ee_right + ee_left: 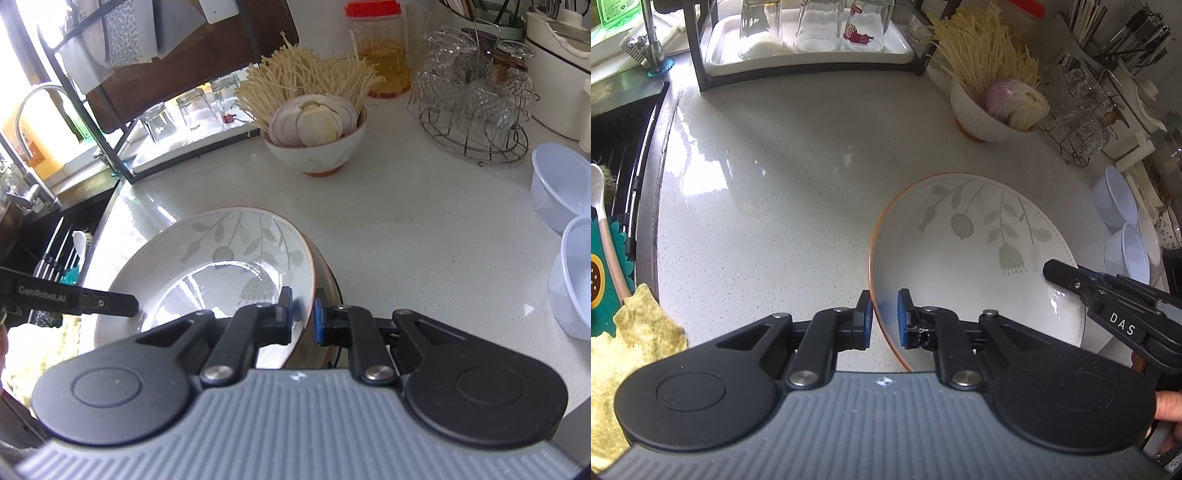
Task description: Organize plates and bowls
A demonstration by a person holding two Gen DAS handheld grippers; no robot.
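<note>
Counter: pale speckled worktop point(783, 192), glossy with window glare, crowded along its back and right edges.
Left gripper: point(885, 314) jaws drawn narrow onto the plate's left rim, one blue pad outside the orange edge, one inside; the outer pad touches, though whether the inner pad bears fully is hard to tell.
Right gripper: point(303, 314) jaws likewise narrow across the plate's right rim, one pad on the white inner face, the other on the brown underside.
Plate: point(967, 251) white, orange-edged, with a grey leaf pattern; held by both rims and tilted, its far edge low over the worktop near the front right.
Thumb: a person's thumb point(1167, 406) shows beside the left gripper's body.
Bowl: point(317, 151) white, behind the plate, well apart from it, filled with enoki mushrooms point(306, 81) and sliced onion point(314, 120).
Tubs: pale blue plastic tubs point(561, 184) to the right of the plate, two nested near the edge.
Glass rack: wire stand point(476, 107) of upturned glasses behind the tubs.
Jar: red-lidded jar point(380, 55) of yellow liquid behind the bowl.
Tray: white tray point(809, 55) with upturned glasses under a dark frame at the back.
Sink: dark sink point(624, 155) to the left, tap point(29, 118) above it.
Cloth: yellow cloth point(635, 339) at the sink's near corner.
</note>
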